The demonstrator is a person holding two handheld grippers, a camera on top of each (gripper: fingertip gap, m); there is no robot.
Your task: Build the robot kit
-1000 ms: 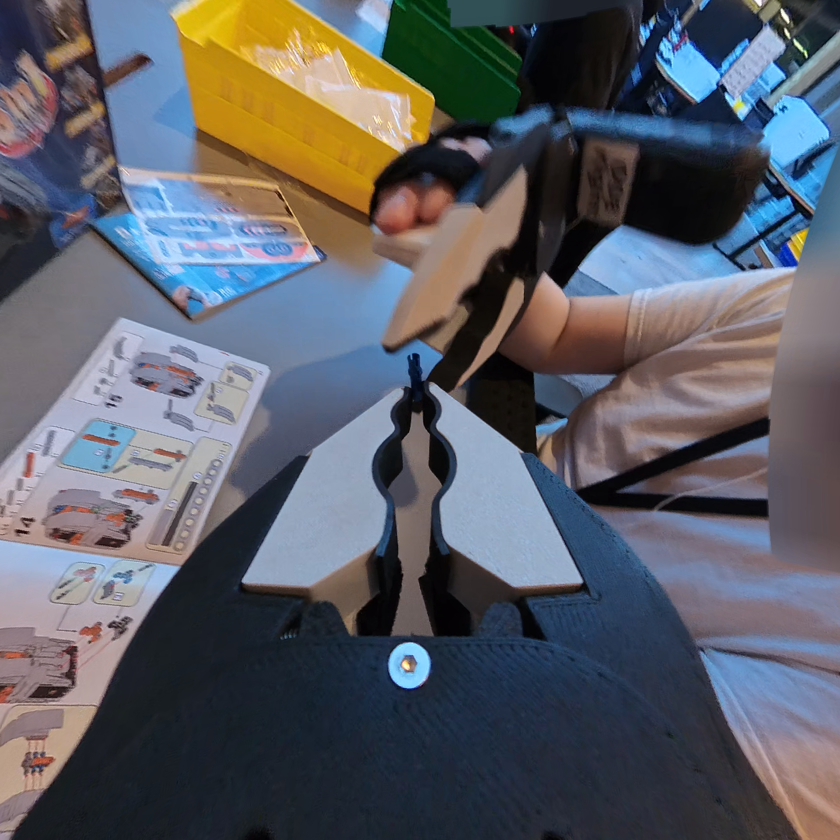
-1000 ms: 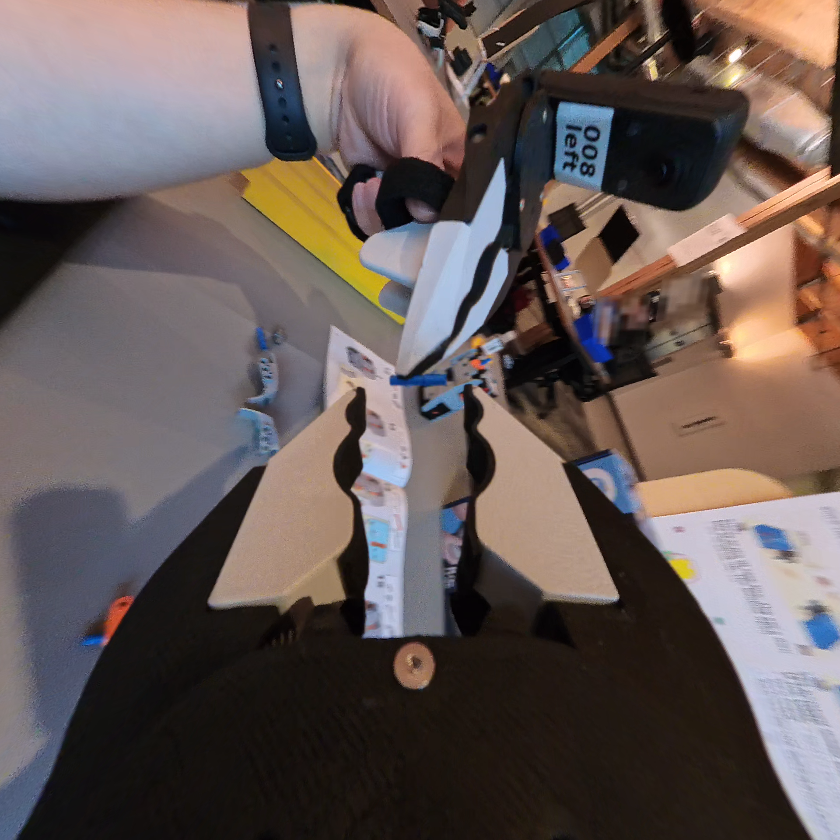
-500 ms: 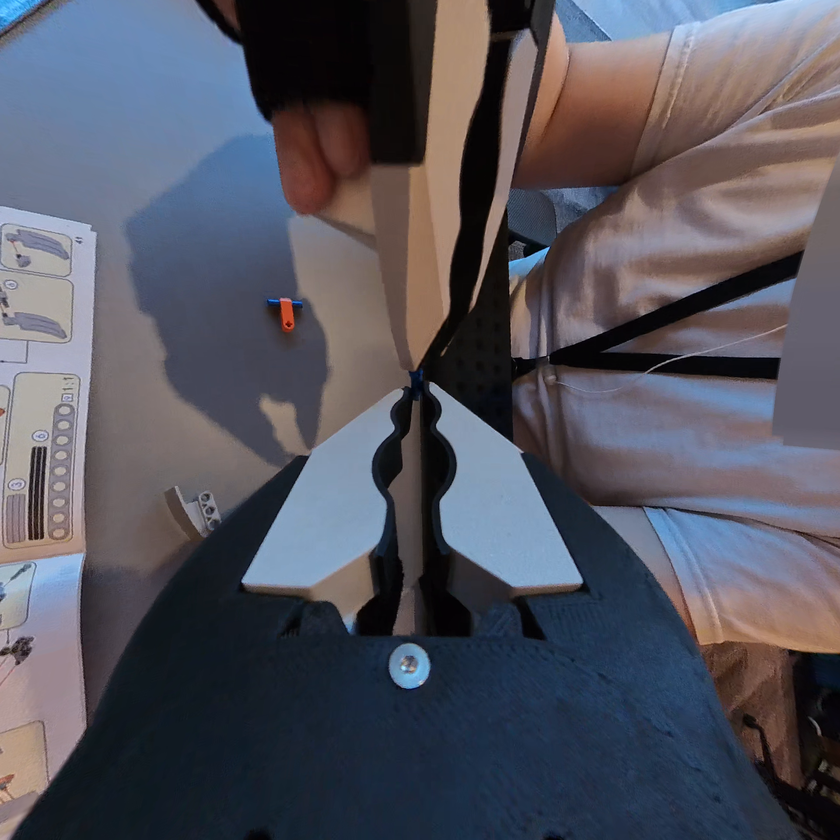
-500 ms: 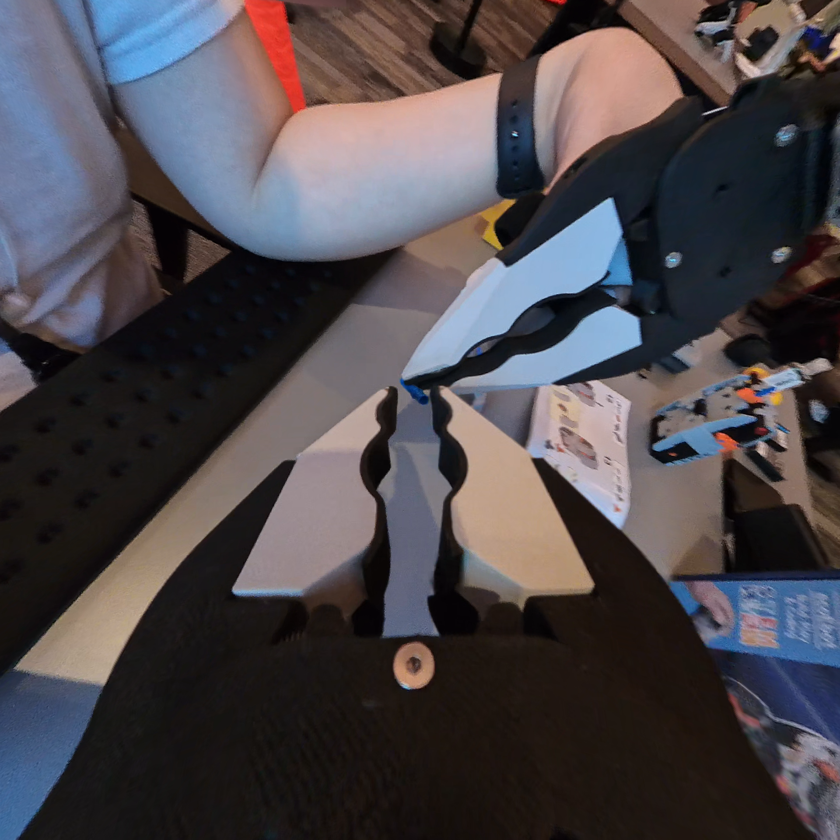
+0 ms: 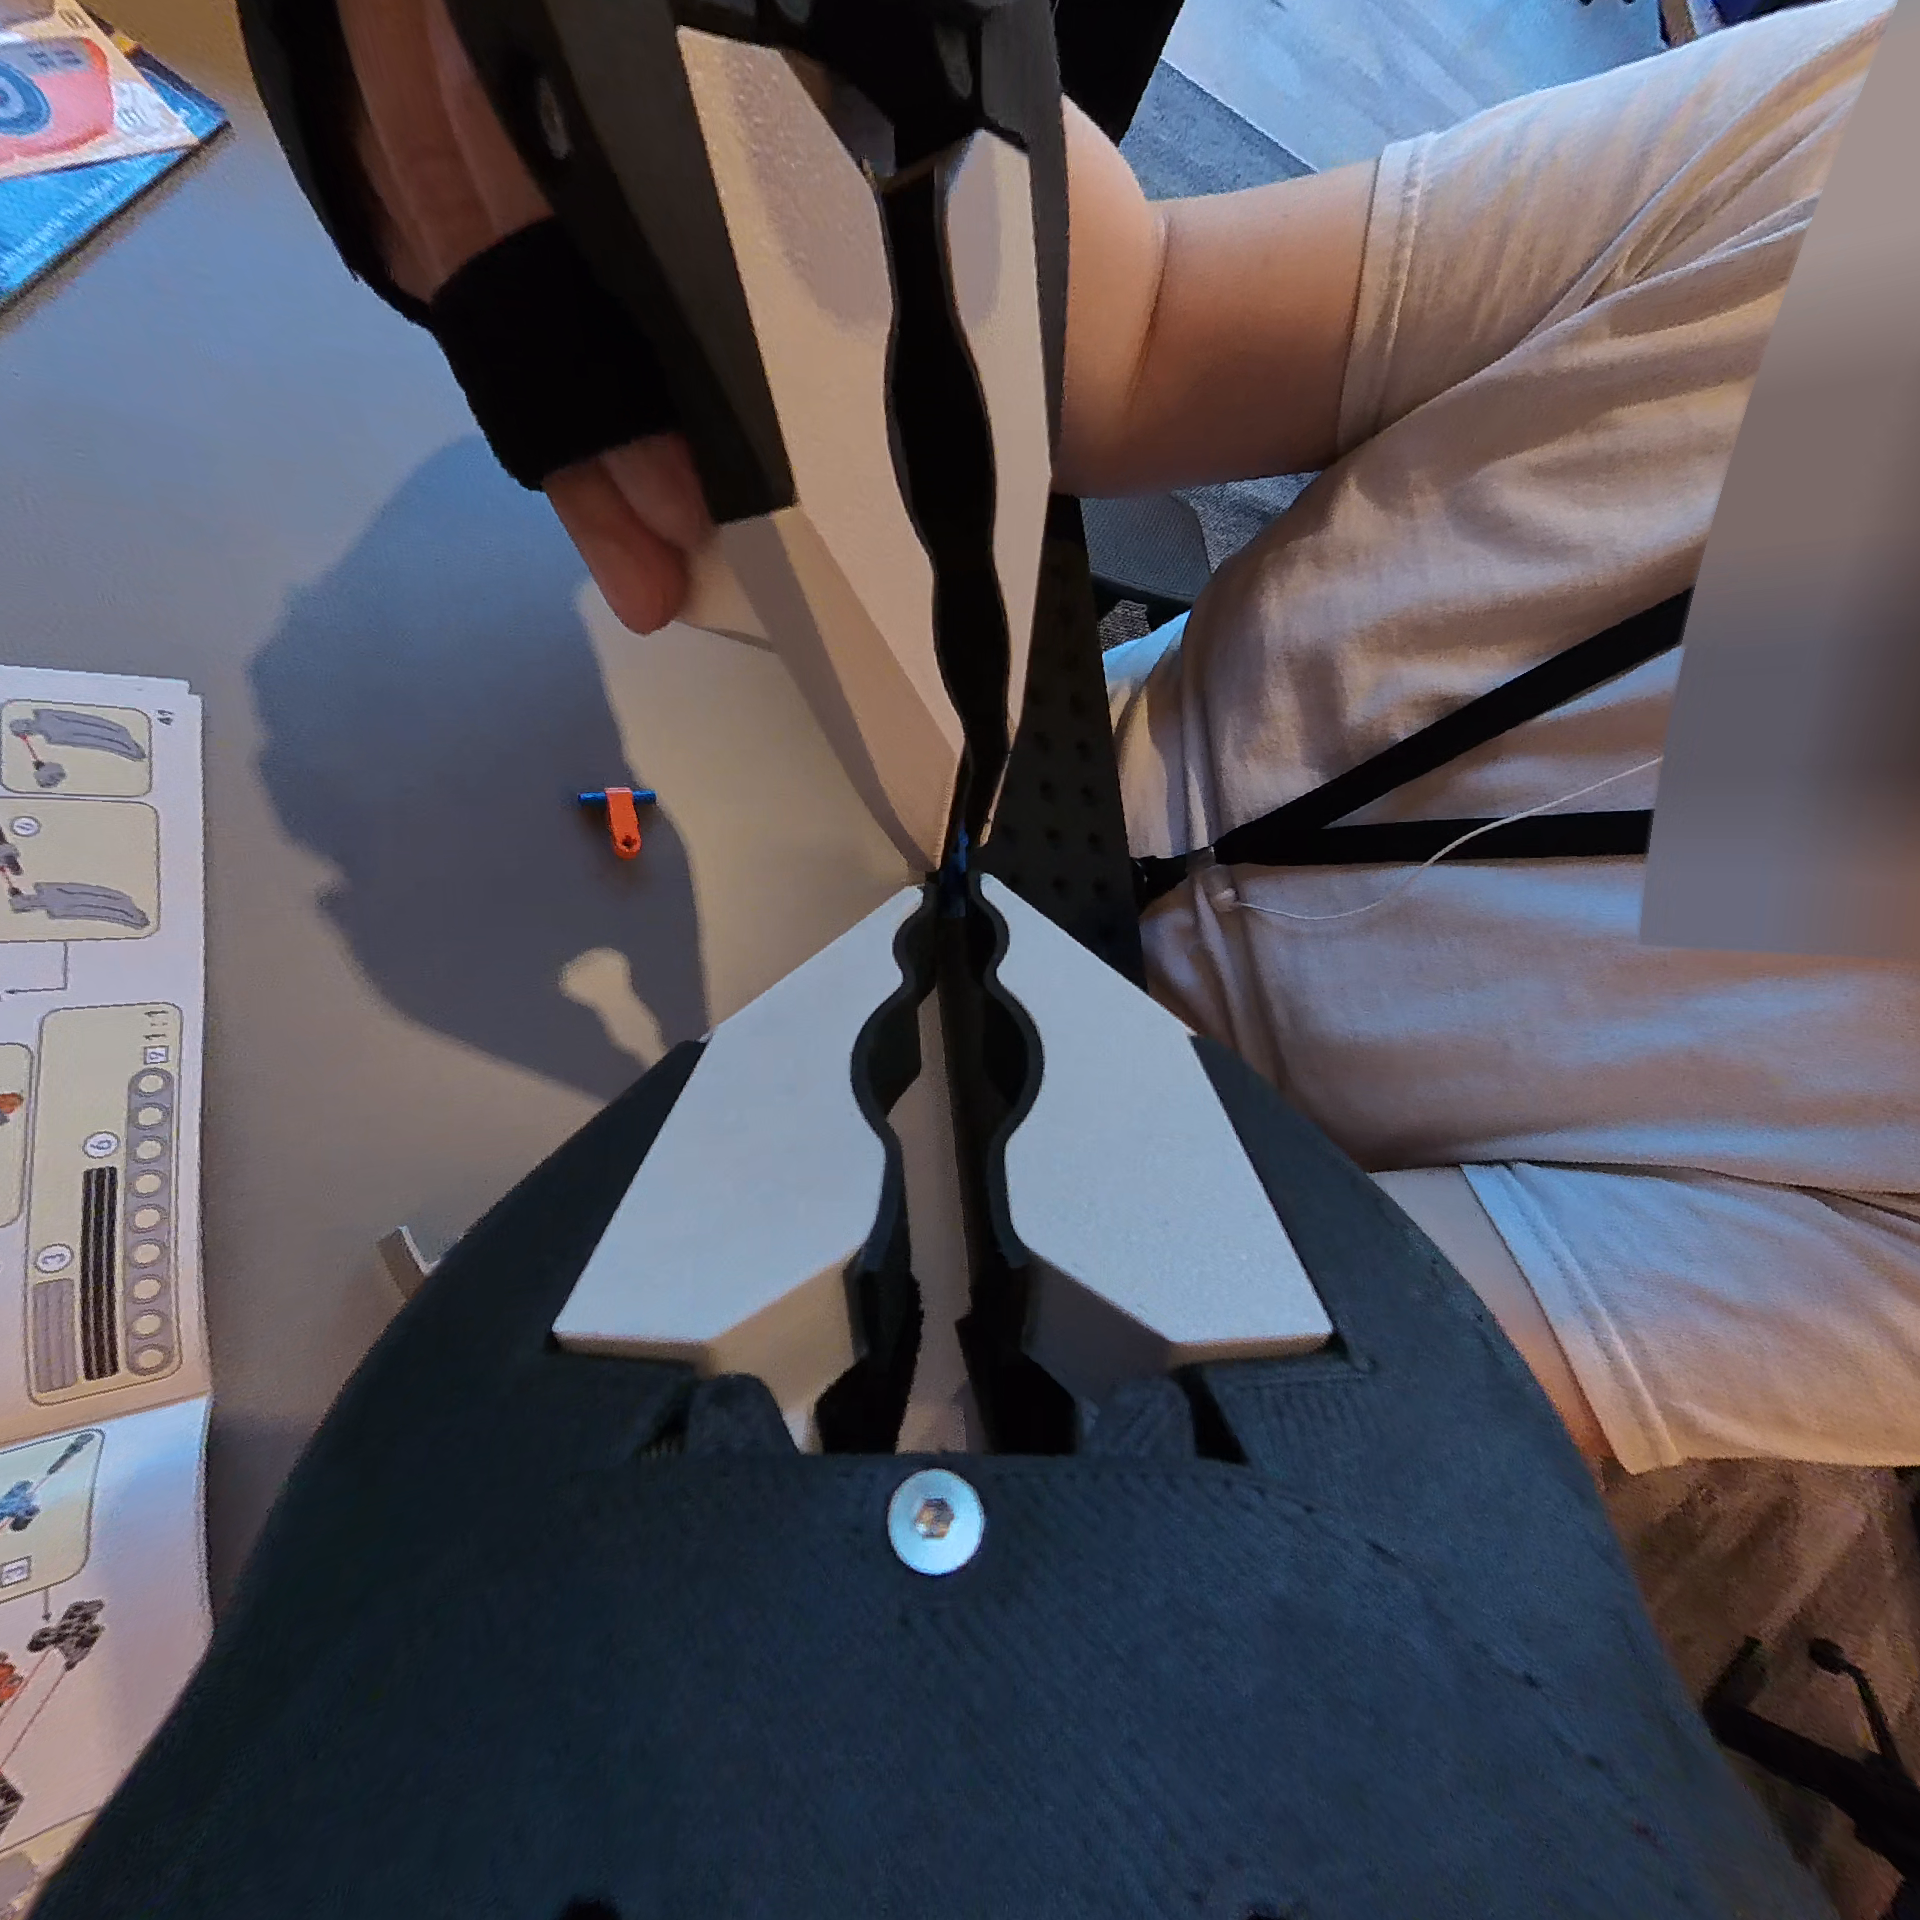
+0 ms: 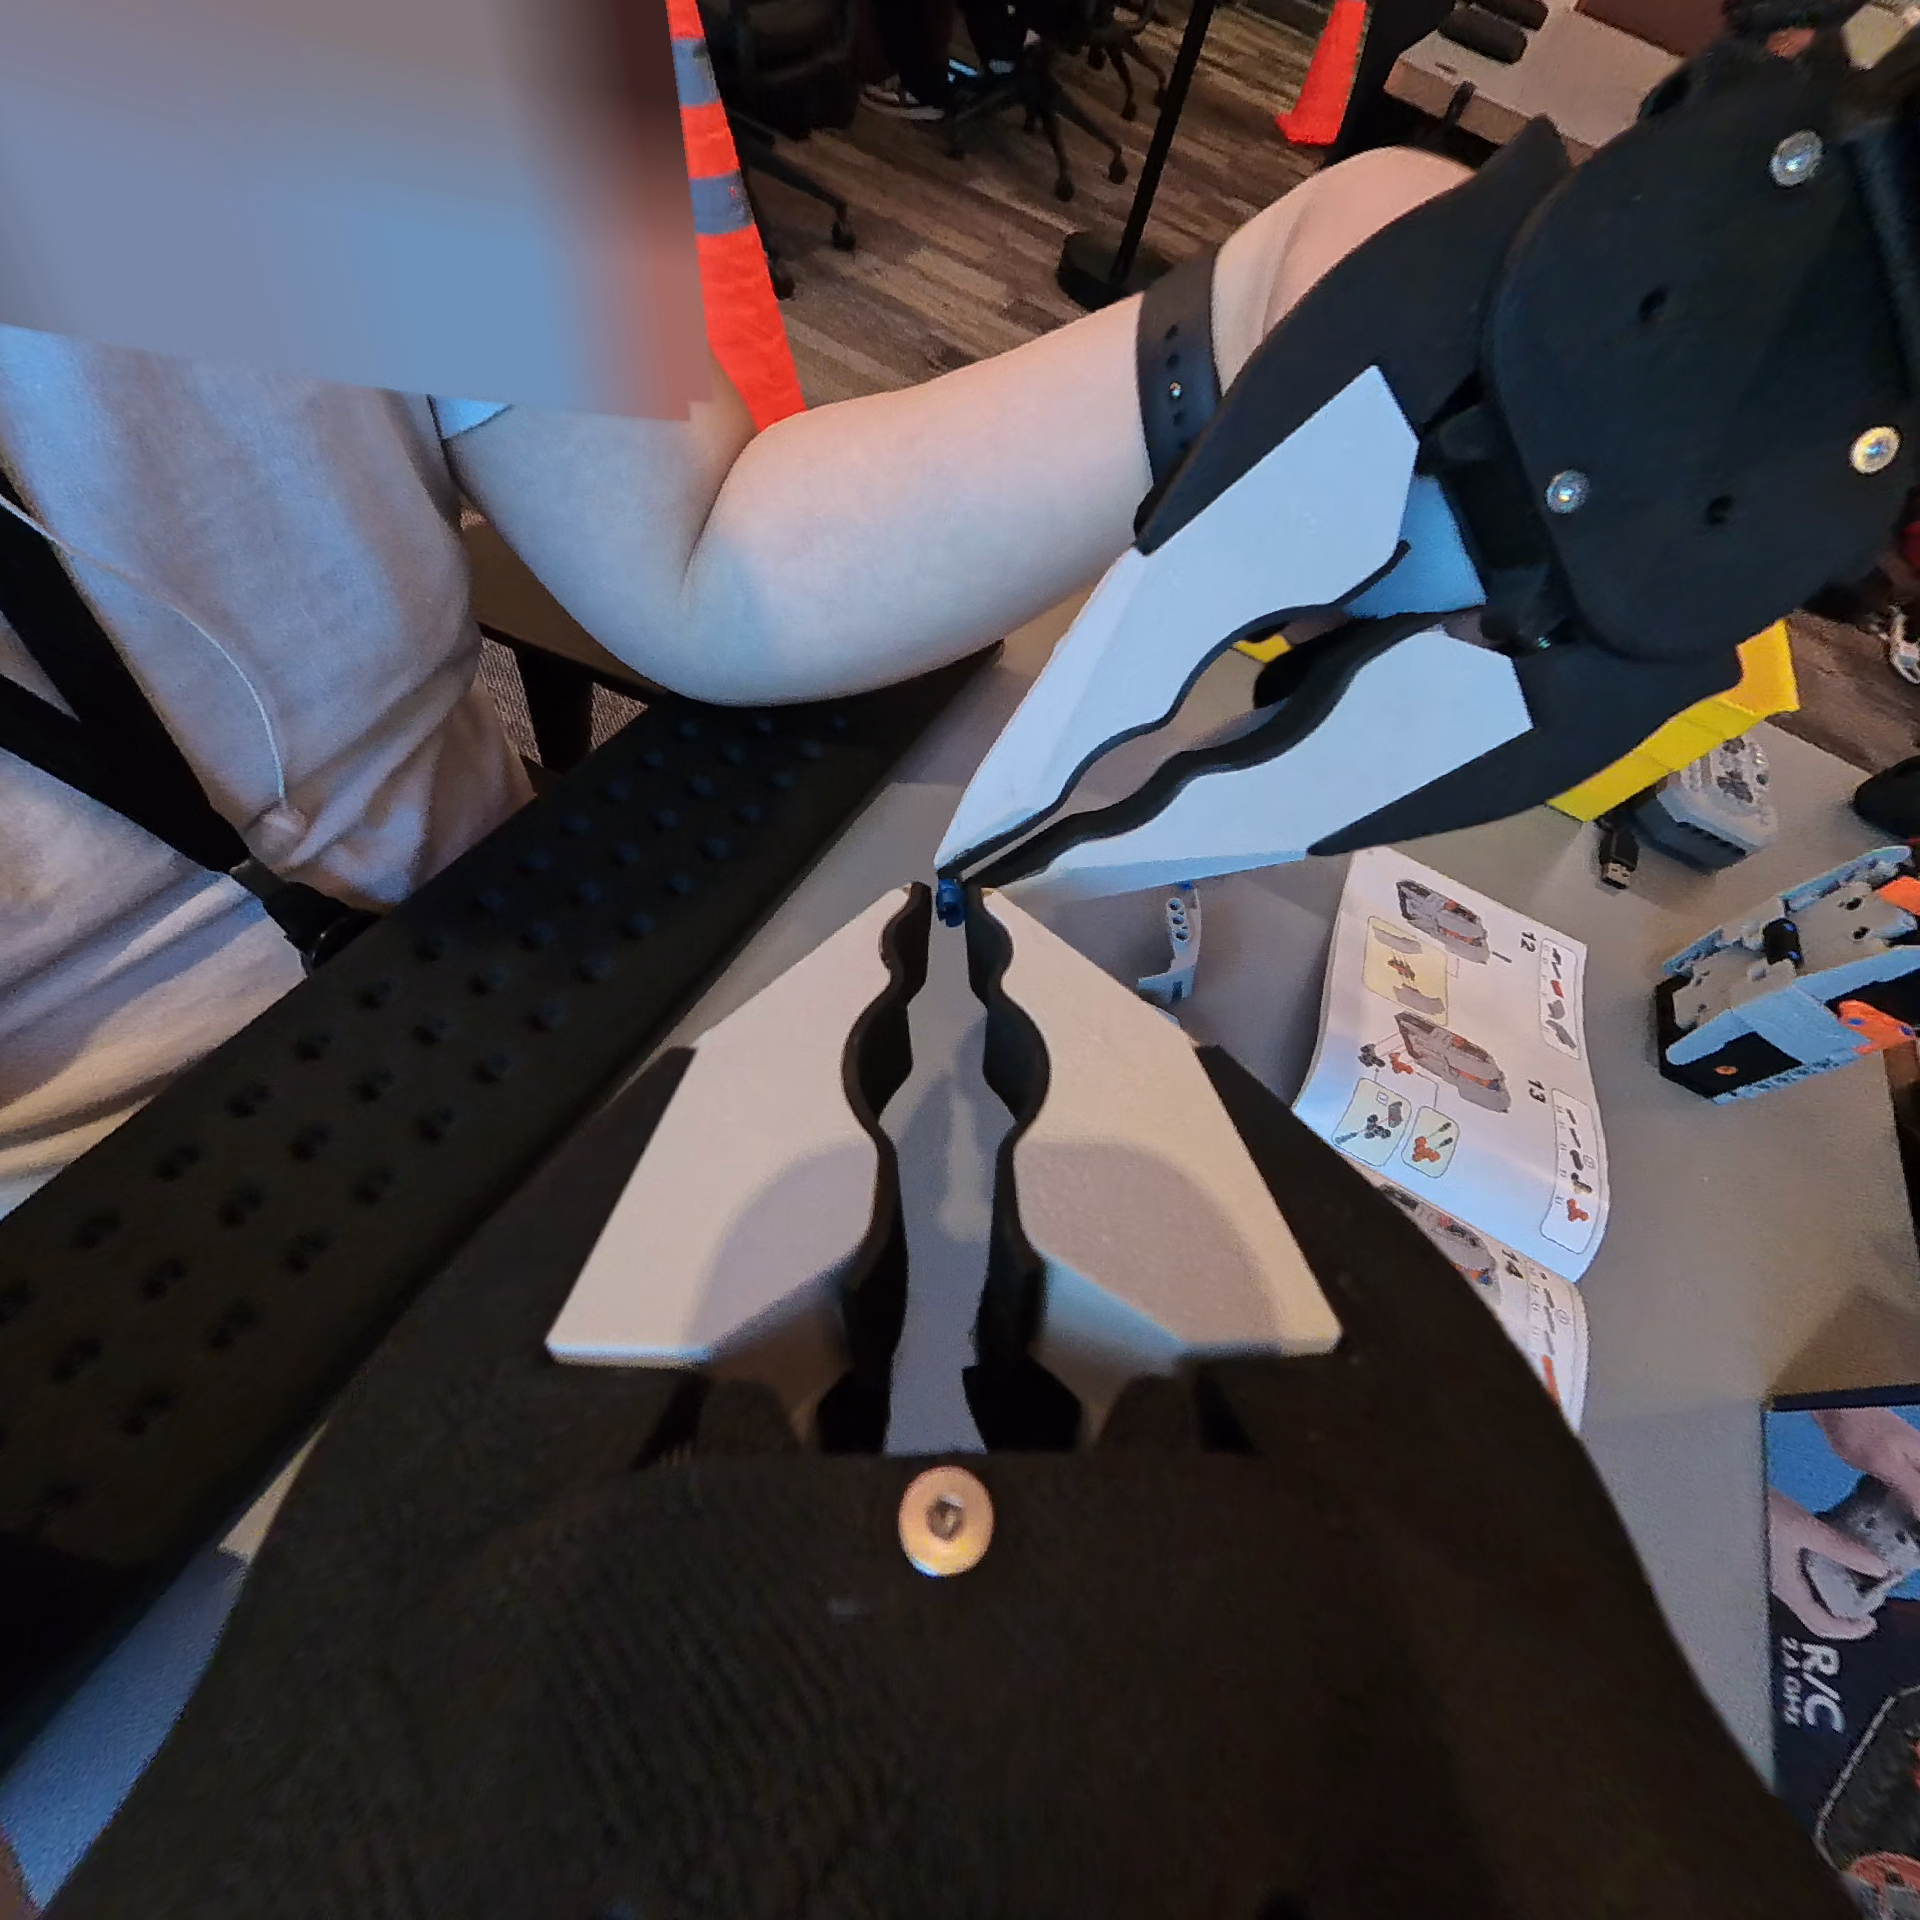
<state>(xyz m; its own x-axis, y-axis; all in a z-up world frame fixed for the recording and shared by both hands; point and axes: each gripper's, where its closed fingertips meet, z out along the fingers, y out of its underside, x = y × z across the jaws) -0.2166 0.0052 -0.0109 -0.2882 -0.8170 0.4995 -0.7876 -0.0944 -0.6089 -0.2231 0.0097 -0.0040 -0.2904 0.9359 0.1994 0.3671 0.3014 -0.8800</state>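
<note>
A small blue pin (image 5: 957, 862) sits between the two grippers' tips, above the grey table's near edge. My left gripper (image 5: 954, 896) is shut on one end of the pin. My right gripper (image 6: 949, 902) has its fingers closed in on the other end of the pin (image 6: 948, 900). The two grippers meet tip to tip. In the left wrist view the right gripper (image 5: 961, 826) comes down from above. In the right wrist view the left gripper (image 6: 956, 864) comes in from the upper right. Most of the pin is hidden by the fingertips.
On the table (image 5: 312, 416) lie an orange-and-blue small piece (image 5: 620, 816), an open instruction booklet (image 5: 94, 1039) (image 6: 1455, 1060), a grey curved piece (image 6: 1174, 940), a partly built grey-blue model (image 6: 1787, 987), a yellow bin (image 6: 1683, 738) and a printed box (image 6: 1849, 1621). A black perforated strip (image 6: 416, 1039) runs along the near edge, by the person's body. Both grippers' tips are roughly 15 centimeters from the orange-and-blue small piece (image 5: 620, 816).
Both grippers swung toward the table's near edge and came tip to tip. The right gripper's fingers narrowed from open to closed on the blue pin held by the left.
</note>
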